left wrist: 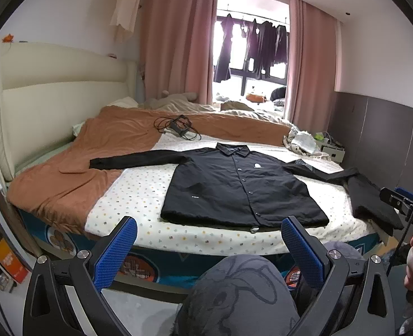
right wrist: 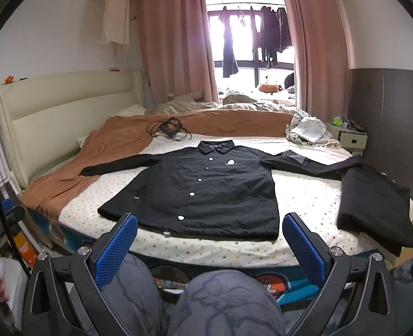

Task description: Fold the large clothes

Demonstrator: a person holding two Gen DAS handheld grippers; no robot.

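Note:
A black button-up jacket lies flat and face up on the dotted white sheet, collar away from me, both sleeves stretched out sideways. Its left sleeve reaches onto the orange blanket. My left gripper hangs open in front of the bed's near edge, short of the jacket hem, with nothing between its blue pads. My right gripper is open as well, just short of the hem, and empty. A second black garment lies folded at the bed's right side.
An orange blanket covers the bed's left and far part, with a black cabled device on it. A crumpled pale cloth sits far right, beside a nightstand. The person's knees in grey patterned trousers fill the foreground.

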